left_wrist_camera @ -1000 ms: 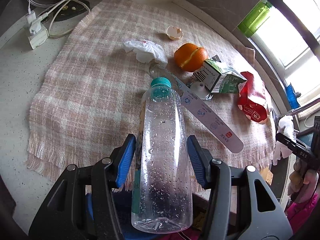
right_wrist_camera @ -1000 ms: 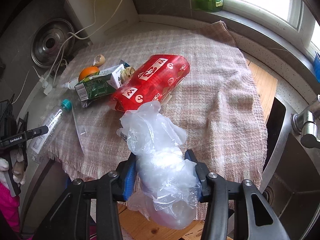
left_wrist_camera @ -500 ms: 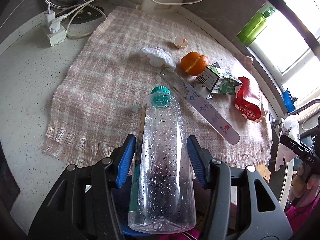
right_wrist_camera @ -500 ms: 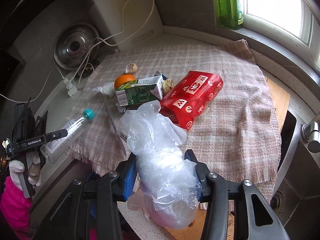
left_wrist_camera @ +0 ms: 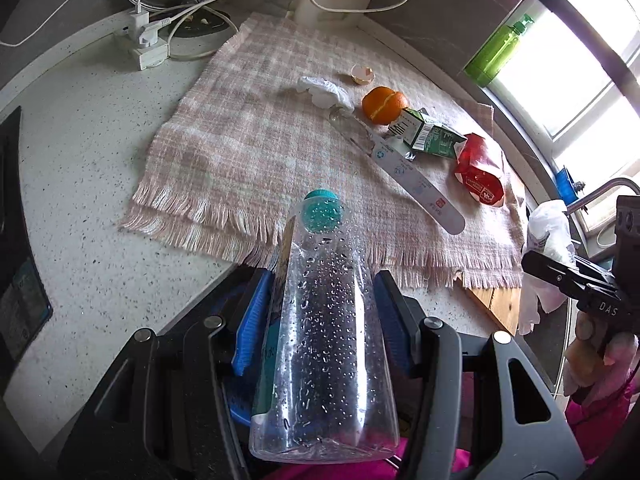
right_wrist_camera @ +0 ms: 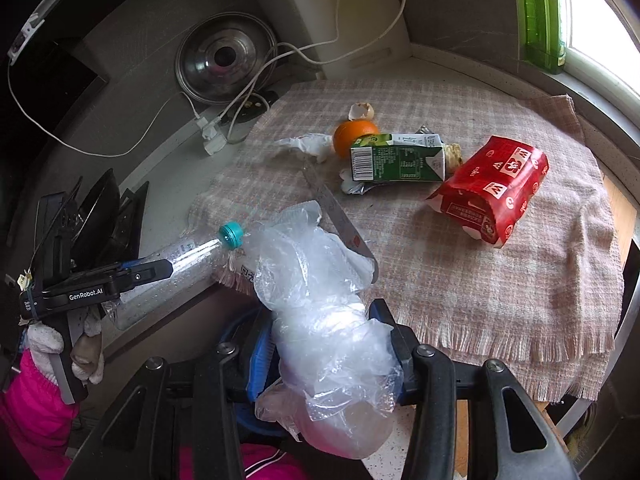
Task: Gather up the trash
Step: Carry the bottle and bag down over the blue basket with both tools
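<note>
My left gripper [left_wrist_camera: 318, 312] is shut on a clear plastic bottle [left_wrist_camera: 320, 340] with a teal cap, held over the counter's front edge. A crumpled clear plastic bag [right_wrist_camera: 320, 312] sits clamped in my right gripper [right_wrist_camera: 326, 344], also off the cloth's near edge. On the pink checked cloth [left_wrist_camera: 248, 128] lie a red snack packet [right_wrist_camera: 492, 188], a green carton [right_wrist_camera: 396, 160], an orange [left_wrist_camera: 384, 104], an eggshell [left_wrist_camera: 362, 74], a crumpled white tissue [left_wrist_camera: 324, 90] and a long flat clear wrapper [left_wrist_camera: 412, 172]. The other hand's gripper shows at each view's edge.
A power strip [left_wrist_camera: 144, 46] with white cables lies at the back left beside a steel pot lid [right_wrist_camera: 224, 64]. A green bottle [right_wrist_camera: 542, 16] stands on the window sill. The sink and tap [left_wrist_camera: 608, 188] are to the right, with a wooden board [left_wrist_camera: 496, 304] at the cloth's corner.
Both grippers have drawn back from the cloth toward the counter's front edge and risen a little, each keeping its load. The trash on the cloth has not moved.
</note>
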A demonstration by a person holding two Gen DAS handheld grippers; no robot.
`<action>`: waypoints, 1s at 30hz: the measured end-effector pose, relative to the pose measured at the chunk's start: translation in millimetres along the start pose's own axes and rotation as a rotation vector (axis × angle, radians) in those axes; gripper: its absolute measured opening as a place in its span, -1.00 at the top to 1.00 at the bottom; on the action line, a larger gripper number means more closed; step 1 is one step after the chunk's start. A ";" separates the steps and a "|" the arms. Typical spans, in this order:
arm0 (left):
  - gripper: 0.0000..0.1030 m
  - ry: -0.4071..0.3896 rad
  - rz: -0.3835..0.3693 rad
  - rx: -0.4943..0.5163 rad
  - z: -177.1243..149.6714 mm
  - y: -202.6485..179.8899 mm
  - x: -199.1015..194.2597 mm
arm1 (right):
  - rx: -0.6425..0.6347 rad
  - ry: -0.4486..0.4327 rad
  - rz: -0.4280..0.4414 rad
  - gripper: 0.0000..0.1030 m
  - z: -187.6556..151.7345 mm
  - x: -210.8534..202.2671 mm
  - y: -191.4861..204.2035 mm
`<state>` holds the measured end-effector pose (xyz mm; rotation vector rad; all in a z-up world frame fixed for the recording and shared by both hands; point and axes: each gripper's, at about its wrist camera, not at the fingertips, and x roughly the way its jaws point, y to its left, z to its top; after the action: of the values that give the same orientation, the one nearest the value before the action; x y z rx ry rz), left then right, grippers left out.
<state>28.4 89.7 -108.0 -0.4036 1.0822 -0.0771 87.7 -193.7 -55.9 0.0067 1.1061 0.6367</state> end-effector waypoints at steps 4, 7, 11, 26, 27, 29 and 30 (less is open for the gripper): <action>-0.05 0.011 0.009 0.002 -17.6 2.7 -7.1 | -0.029 0.031 0.023 0.08 -6.2 13.1 17.5; -0.05 0.014 0.018 0.012 -29.5 2.8 -11.7 | -0.044 0.053 0.034 0.08 -10.1 22.7 28.1; -0.05 0.028 0.018 0.017 -43.8 4.5 -12.5 | -0.056 0.083 0.042 0.08 -15.6 34.3 38.8; -0.05 0.167 0.080 -0.022 -96.8 37.4 32.1 | -0.121 0.231 0.041 0.08 -54.6 103.7 71.3; -0.05 0.180 0.083 -0.024 -99.5 40.2 38.2 | -0.127 0.242 0.038 0.08 -57.0 109.4 72.6; -0.05 0.204 0.097 -0.027 -105.4 44.4 49.6 | -0.132 0.268 0.039 0.08 -62.1 121.6 74.8; -0.05 0.215 0.103 -0.024 -107.8 45.9 55.2 | -0.136 0.280 0.039 0.08 -64.4 127.7 76.2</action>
<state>-45.4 87.6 -214.4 -0.3667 1.3150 -0.0164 35.1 -89.0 -167.9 -0.1827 1.3326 0.7629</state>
